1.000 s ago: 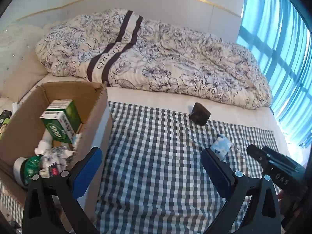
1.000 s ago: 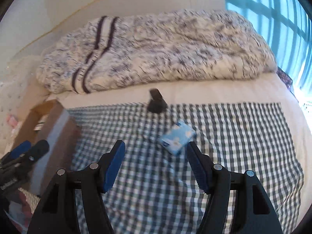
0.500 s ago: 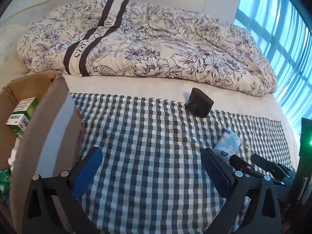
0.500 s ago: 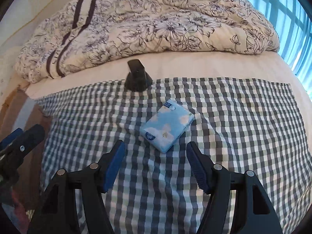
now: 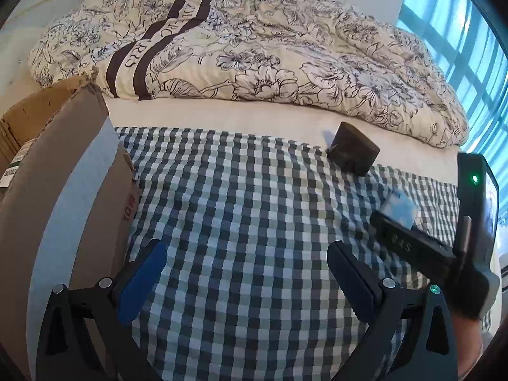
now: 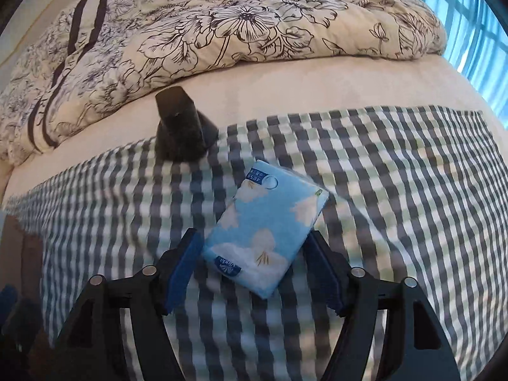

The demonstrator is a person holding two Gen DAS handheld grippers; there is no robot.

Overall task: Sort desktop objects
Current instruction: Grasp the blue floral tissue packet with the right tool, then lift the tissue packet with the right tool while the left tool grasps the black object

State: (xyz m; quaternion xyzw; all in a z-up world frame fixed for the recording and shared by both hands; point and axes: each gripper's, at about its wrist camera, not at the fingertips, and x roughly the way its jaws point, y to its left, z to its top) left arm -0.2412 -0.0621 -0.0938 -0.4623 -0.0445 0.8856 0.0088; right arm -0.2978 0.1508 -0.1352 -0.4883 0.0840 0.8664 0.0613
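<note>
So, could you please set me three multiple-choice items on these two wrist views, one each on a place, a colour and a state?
1. Where does the tissue pack lie?
A. Inside the cardboard box
B. On the checked cloth, between the right gripper's jaws
C. On the floral duvet

2. What colour is the tissue pack?
A. Light blue with white shapes
B. Red
C. Plain black

3. How is the left gripper?
A. Shut on the dark object
B. Shut on the box flap
C. Open, holding nothing

Answers:
1 B: the pack rests on the checked cloth with the right gripper straddling it.
2 A: its wrapper is sky blue with white patches.
3 C: its jaws stand wide apart over bare cloth.
</note>
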